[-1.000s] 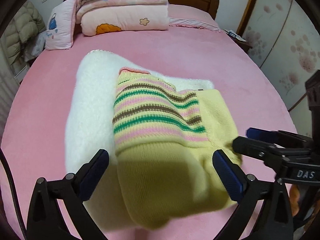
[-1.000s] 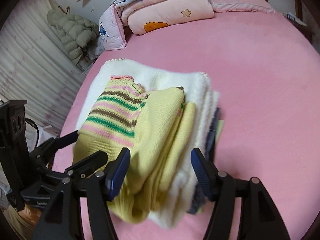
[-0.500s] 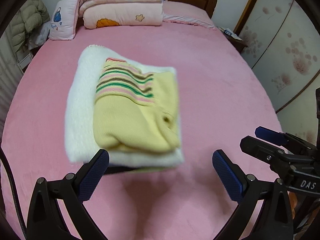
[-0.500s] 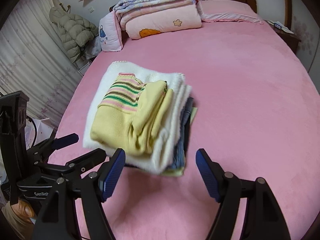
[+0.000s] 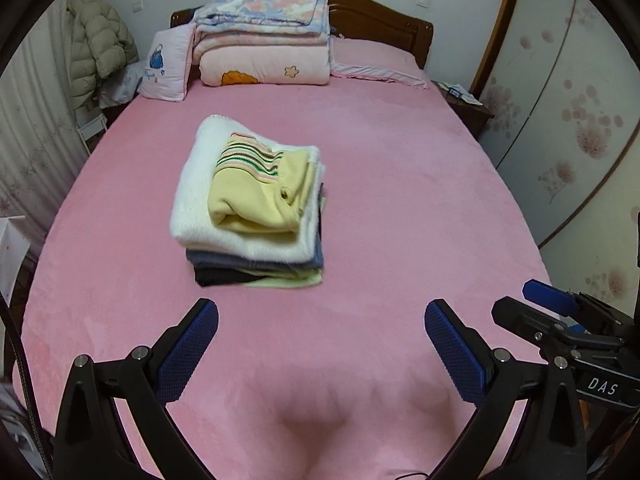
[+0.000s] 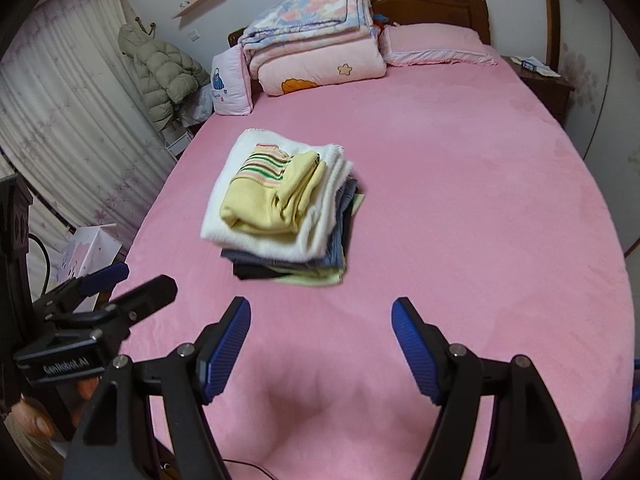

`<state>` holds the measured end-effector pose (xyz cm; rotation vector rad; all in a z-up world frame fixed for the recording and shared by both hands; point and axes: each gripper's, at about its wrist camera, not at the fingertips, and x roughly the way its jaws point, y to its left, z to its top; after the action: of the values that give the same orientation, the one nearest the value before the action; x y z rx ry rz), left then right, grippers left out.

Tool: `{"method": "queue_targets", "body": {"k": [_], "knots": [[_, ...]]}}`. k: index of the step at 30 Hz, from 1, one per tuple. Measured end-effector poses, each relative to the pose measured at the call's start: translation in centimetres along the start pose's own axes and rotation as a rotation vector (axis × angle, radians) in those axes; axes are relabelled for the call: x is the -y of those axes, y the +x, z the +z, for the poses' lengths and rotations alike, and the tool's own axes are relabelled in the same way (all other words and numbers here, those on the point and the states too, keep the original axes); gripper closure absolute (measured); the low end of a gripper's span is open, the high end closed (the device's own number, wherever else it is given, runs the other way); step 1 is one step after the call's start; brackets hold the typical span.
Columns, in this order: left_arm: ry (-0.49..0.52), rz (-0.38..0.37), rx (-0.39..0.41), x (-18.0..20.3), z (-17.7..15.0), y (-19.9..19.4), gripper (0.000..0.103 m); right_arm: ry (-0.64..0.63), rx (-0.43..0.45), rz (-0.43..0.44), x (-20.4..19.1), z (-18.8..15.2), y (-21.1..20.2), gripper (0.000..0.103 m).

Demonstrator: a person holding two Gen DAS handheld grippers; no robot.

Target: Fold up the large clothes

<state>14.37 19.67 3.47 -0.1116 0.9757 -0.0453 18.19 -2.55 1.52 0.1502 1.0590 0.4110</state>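
Note:
A folded yellow sweater with striped band [image 5: 256, 192] lies on top of a stack of folded clothes: a white fleece [image 5: 196, 200], then blue, black and pale green pieces. The stack rests on the pink bed [image 5: 400, 208]. It also shows in the right wrist view, with the sweater [image 6: 272, 196] on top. My left gripper [image 5: 320, 332] is open and empty, held back from the stack over the bed's near part. My right gripper [image 6: 320, 328] is open and empty, also back from the stack. The right gripper shows in the left wrist view [image 5: 536, 308]; the left gripper shows in the right wrist view [image 6: 120, 284].
Folded quilts [image 5: 264, 48] and pillows lie at the wooden headboard [image 5: 380, 20]. A puffy coat [image 5: 100, 48] hangs at the left by curtains. A nightstand [image 5: 464, 104] stands at the right, beside wardrobe doors [image 5: 580, 120]. A white gift bag [image 6: 88, 248] stands left of the bed.
Both grippers have pulled back from the stack toward the bed's near edge. A second ago they were at the yellow sweater's sides; now the whole stack is visible ahead.

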Motion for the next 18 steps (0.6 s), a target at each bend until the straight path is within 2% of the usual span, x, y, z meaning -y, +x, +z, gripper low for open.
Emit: {"method": "queue_targets", "body": {"k": [8, 11, 18], "knots": [[-0.017, -0.044, 0.016, 4.6, -5.8, -7.3, 0.001, 0.042, -0.016, 0.029, 2.1, -5.2, -7.9, 0.029], [-0.020, -0.032, 0.023, 6.0, -7.7, -8.7, 0.001, 0.017, -0.001, -0.029, 2.0, -7.1, -9.8, 0.028], [-0.024, 0.051, 0.061, 8.6, -11.3, -10.6, 0.001, 0.041, 0.033, -0.122, 2.5, -10.7, -12.1, 0.028]]}}
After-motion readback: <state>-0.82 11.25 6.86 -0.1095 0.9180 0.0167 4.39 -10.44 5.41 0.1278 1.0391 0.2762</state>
